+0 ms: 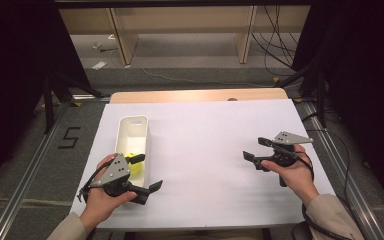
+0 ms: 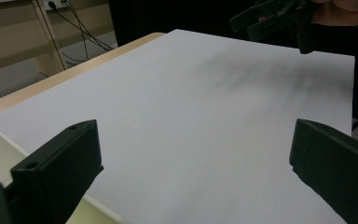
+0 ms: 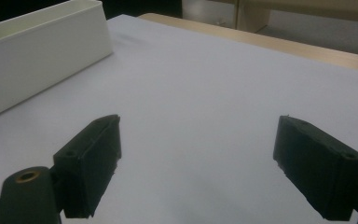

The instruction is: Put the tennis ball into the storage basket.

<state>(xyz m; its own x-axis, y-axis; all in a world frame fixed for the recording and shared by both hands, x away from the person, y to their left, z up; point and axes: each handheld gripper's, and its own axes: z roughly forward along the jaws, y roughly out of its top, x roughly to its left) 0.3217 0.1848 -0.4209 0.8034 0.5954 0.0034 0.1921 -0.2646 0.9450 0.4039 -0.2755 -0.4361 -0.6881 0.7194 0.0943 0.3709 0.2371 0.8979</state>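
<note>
I have the left gripper (image 1: 147, 172) parked with its fingers spread and empty right at the near end of the white bin (image 1: 133, 131), since the yellow object (image 1: 136, 168) lies inside that end, within easy reach. My right gripper (image 1: 254, 149), fingers also apart and holding nothing, waits well apart over the bare white sheet (image 1: 205, 150) covering the desk (image 1: 195, 95), leaving the middle free.
</note>
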